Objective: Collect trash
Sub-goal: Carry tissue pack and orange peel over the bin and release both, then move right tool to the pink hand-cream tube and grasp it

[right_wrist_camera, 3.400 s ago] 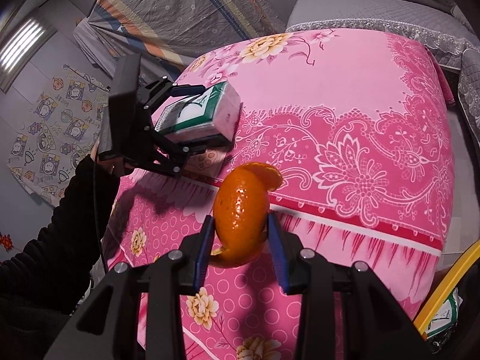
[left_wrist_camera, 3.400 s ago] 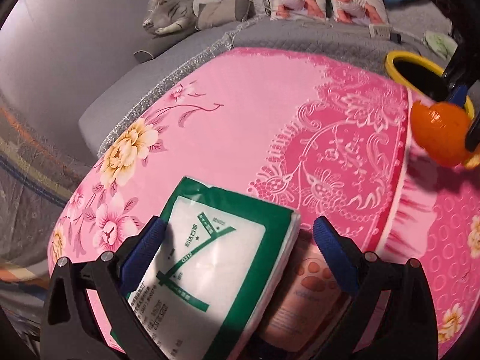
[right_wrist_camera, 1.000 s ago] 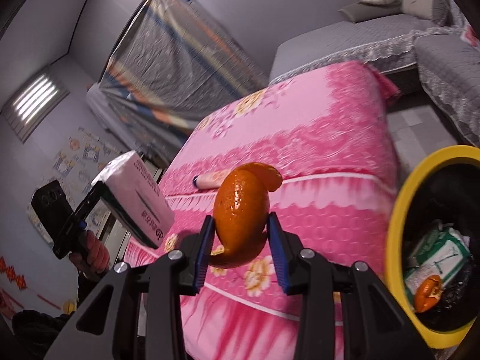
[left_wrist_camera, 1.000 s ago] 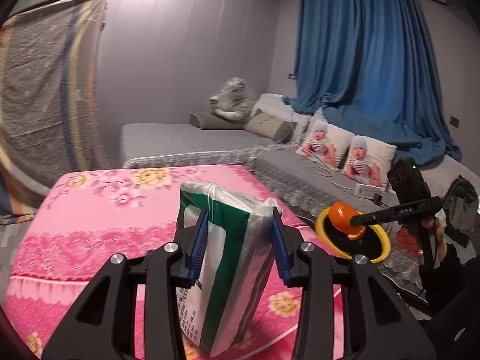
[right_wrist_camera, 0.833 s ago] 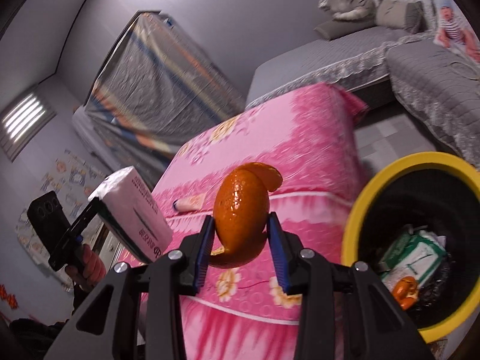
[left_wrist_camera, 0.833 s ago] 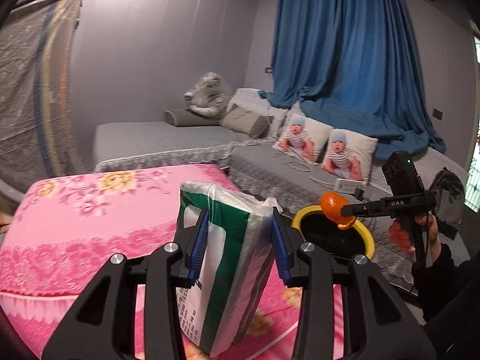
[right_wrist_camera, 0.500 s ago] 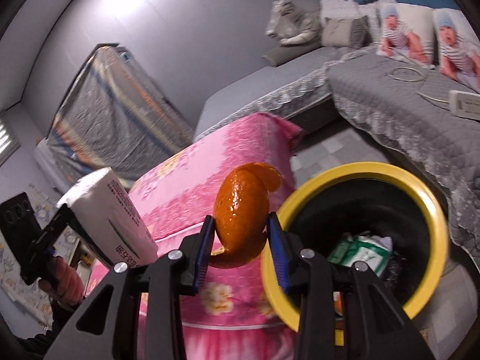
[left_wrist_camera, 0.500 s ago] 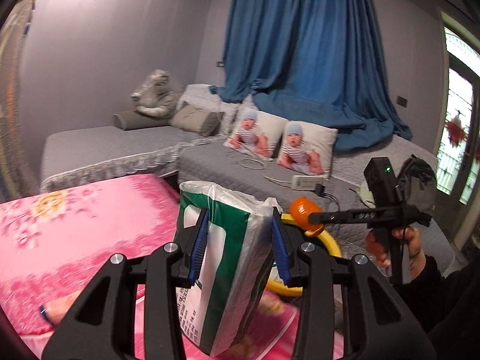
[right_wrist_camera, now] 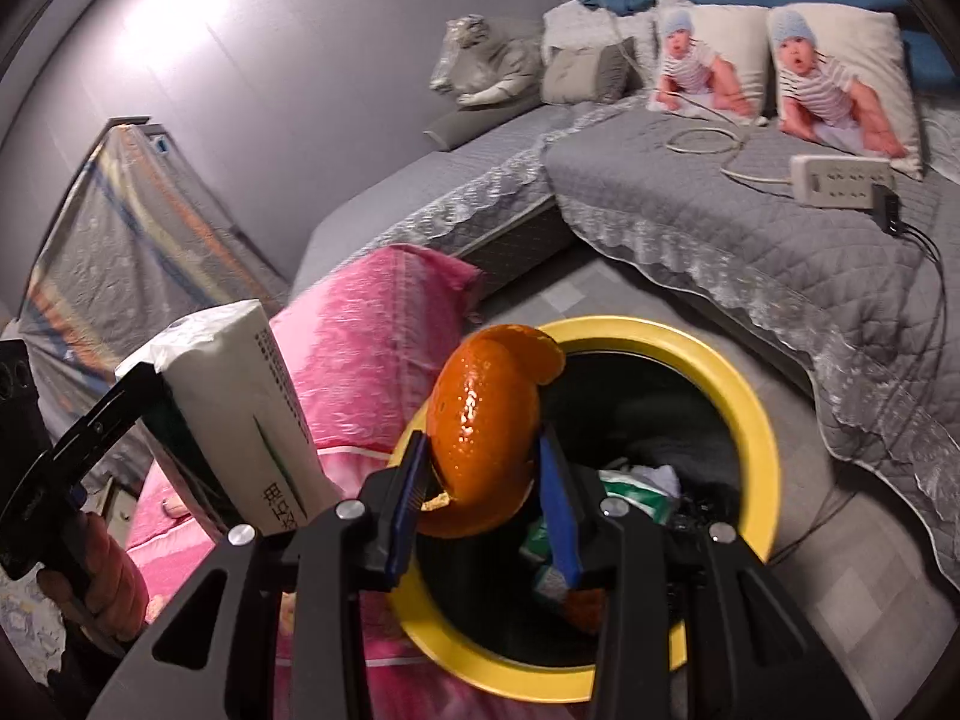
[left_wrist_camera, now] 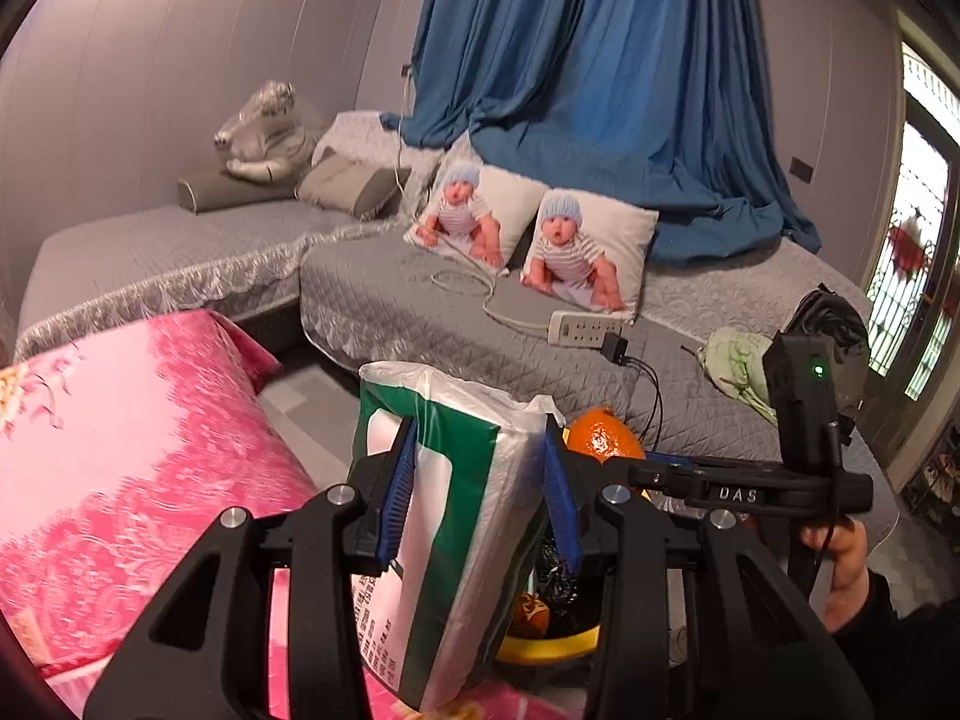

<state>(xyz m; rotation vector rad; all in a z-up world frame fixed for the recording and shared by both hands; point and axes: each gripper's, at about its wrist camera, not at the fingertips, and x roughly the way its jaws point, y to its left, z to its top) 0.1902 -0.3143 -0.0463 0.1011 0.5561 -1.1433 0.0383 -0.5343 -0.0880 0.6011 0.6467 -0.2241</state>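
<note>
My left gripper (left_wrist_camera: 480, 498) is shut on a green and white tissue pack (left_wrist_camera: 456, 516), held upright in the air; the pack also shows in the right wrist view (right_wrist_camera: 240, 420). My right gripper (right_wrist_camera: 486, 498) is shut on an orange peel (right_wrist_camera: 486, 432) and holds it over the near rim of a yellow-rimmed black trash bin (right_wrist_camera: 756, 420). The bin holds a green and white wrapper (right_wrist_camera: 636, 492) and other scraps. In the left wrist view the peel (left_wrist_camera: 600, 435) and bin rim (left_wrist_camera: 546, 651) sit just right of the pack.
A table with a pink floral cloth (left_wrist_camera: 120, 432) stands left of the bin. A grey sofa (right_wrist_camera: 750, 210) with two baby-print cushions (left_wrist_camera: 588, 252) and a white power strip (right_wrist_camera: 840, 180) runs behind. The floor (right_wrist_camera: 870, 570) around the bin is grey.
Both grippers have swung from over the pink table toward the bin. The peel now hangs over the bin's rim, and the tissue pack has come close beside it.
</note>
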